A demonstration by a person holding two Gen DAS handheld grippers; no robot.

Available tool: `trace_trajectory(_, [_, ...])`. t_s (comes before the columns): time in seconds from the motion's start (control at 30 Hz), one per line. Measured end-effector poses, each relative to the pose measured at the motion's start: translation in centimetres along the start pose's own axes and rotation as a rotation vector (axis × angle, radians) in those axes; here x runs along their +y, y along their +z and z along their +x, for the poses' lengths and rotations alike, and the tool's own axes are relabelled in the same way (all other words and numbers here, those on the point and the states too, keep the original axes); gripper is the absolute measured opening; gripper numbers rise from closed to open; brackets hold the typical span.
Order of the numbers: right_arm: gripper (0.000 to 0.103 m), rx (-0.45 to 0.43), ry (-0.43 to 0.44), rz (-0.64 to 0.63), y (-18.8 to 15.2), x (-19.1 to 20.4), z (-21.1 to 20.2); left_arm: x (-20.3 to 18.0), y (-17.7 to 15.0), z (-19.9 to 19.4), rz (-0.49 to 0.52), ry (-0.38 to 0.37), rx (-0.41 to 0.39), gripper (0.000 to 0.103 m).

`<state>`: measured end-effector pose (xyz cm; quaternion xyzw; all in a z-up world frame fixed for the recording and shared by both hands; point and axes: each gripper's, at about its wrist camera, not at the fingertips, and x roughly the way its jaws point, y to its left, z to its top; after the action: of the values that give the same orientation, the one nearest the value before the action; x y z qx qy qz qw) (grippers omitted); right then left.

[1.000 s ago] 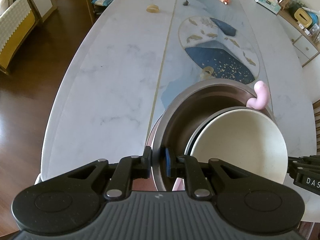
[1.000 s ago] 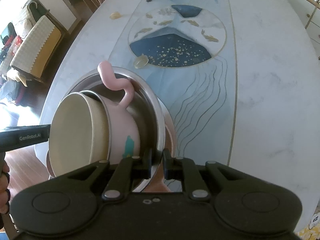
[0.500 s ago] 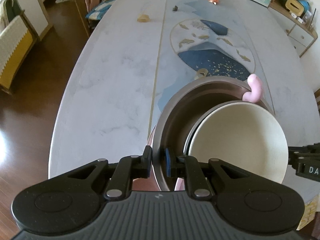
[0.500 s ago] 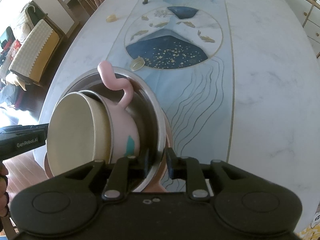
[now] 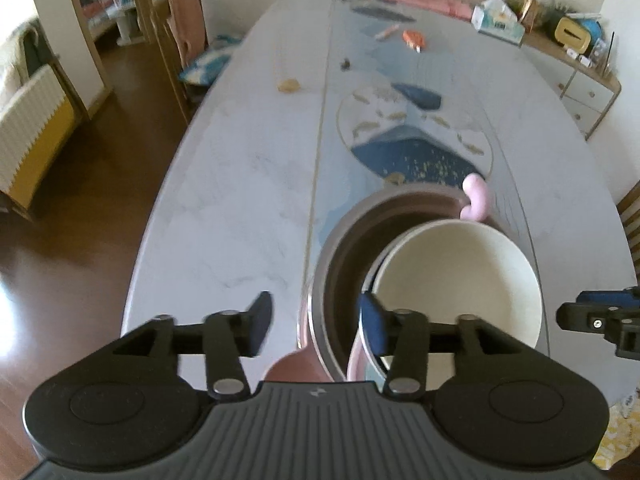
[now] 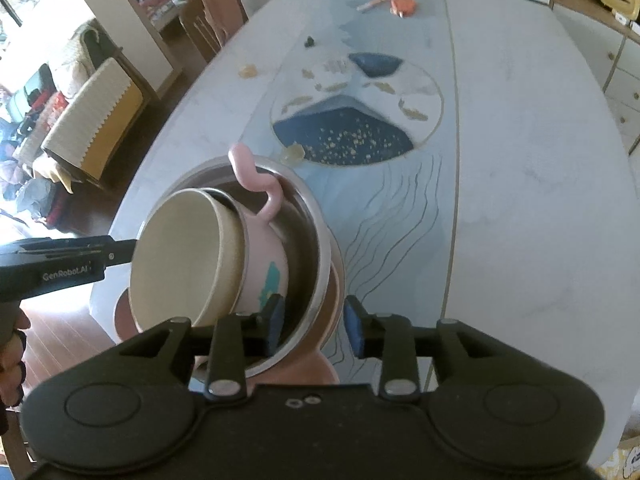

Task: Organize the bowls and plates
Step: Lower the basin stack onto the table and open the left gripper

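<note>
1. Your left gripper [image 5: 316, 322] has just been opening. Its fingers [image 5: 260, 316] now stand apart, one on each side of the rim of the metal bowl [image 5: 320, 280], and they do not press on it.
2. Your right gripper [image 6: 314, 326] has just been opening too. Its fingers [image 6: 276, 316] are apart, with the other side of the metal bowl's rim [image 6: 320, 280] in the gap and nothing squeezed.
3. The metal bowl sits on the worktop [image 5: 240, 200], close to the near edge.
4. Under the metal bowl you can see a bit of a pink plate [image 6: 316, 368] poking out at the near side.
5. Inside the metal bowl is a pink bowl [image 6: 264, 264] that leans over, with a green mark on its side.
6. A curly pink handle [image 6: 252, 176] sticks up from the pink bowl, above the far rim of the metal bowl.
7. A cream bowl [image 5: 456, 280] rests inside the pink bowl and tilts the same way.
8. From the right wrist camera you can see your left gripper [image 6: 116, 252] beside the cream bowl [image 6: 180, 260], and part of your hand [image 6: 10, 344] at the picture's edge.
9. Far down the worktop lie a few small things, among them an orange one [image 5: 414, 38] and a tissue box [image 5: 498, 20].
</note>
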<state>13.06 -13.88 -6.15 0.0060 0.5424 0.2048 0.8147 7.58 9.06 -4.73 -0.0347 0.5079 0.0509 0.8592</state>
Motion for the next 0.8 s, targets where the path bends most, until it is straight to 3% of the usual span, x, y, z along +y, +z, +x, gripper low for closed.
trace_trajectory(0.1, [0.038, -0.043, 0.012, -0.018, -0.5, 0.3, -1.4, 0.1, -0.4, -1.5, -0.009, -0.009, -0.042, 0.059])
trace_trajectory(0.2, [0.050, -0.094, 0.027, -0.031, -1.0, 0.5, -2.7, 0.1, -0.8, -2.8, -0.010, -0.012, -0.075, 0.059])
trace_trajectory(0.37, [0.059, -0.166, 0.062, -0.053, -2.0, 0.8, -4.8, -0.6, -2.0, -5.4, -0.011, -0.015, -0.146, 0.067])
trace_trajectory(0.5, [0.069, -0.227, 0.073, -0.086, -3.1, 1.1, -6.3, -1.7, -3.2, -7.4, 0.030, -0.020, -0.214, 0.068])
trace_trajectory(0.63, [0.075, -0.275, 0.088, -0.103, -4.2, 0.9, -7.4, -3.3, -4.5, -9.2, 0.075, -0.028, -0.278, 0.078])
trace_trajectory(0.8, [0.088, -0.390, 0.083, -0.125, -6.3, 0.8, -9.4, -5.2, -6.2, -10.6, 0.097, -0.076, -0.319, 0.078])
